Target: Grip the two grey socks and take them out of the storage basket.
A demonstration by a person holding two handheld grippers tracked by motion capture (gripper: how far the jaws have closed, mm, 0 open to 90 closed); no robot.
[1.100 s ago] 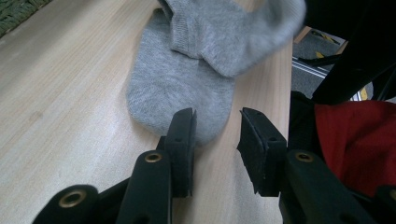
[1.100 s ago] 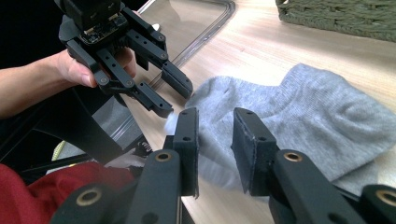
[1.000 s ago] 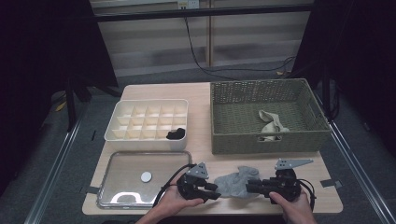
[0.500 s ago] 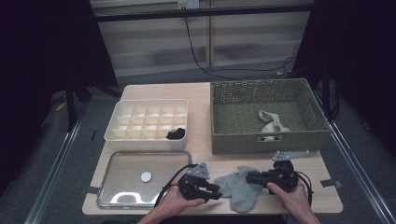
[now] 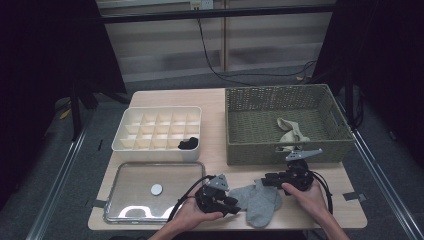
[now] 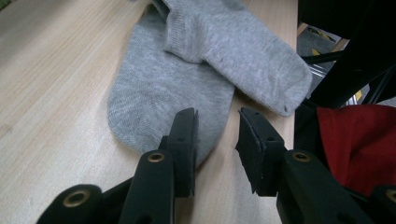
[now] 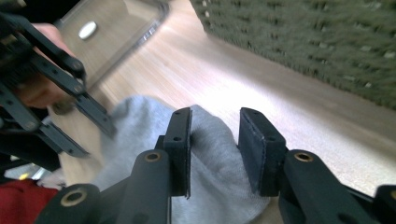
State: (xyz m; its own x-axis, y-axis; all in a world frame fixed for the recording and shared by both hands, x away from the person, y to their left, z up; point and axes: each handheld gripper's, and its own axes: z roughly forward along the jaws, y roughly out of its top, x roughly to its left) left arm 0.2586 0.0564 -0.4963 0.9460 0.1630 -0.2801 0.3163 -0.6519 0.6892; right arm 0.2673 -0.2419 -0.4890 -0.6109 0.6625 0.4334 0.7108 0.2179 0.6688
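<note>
Two grey socks point(image 5: 257, 199) lie overlapped on the wooden table near its front edge. In the left gripper view the upper sock point(image 6: 233, 51) crosses the lower one. My left gripper point(image 5: 235, 204) rests at the socks' left end. Its jaws point(image 6: 217, 126) stand open, and the toe of the lower sock touches the left pad. My right gripper point(image 5: 267, 179) hovers at the socks' far right side. Its jaws point(image 7: 215, 126) have just been opening and stand open over the grey sock point(image 7: 140, 140), with the pads not pressing on it.
A green wicker basket point(image 5: 235, 145) at the back right holds a beige sock point(image 5: 292, 131). A white compartment box point(image 5: 125, 142) at the back left has a black item point(image 5: 188, 144) in one cell. A clear tray point(image 5: 120, 175) with a white disc point(image 5: 156, 189) lies at the front left.
The socks were bunched up between both grippers and now lie flat. My right gripper has moved away from the person, toward the basket, and its jaws have widened. The left gripper has stayed put.
</note>
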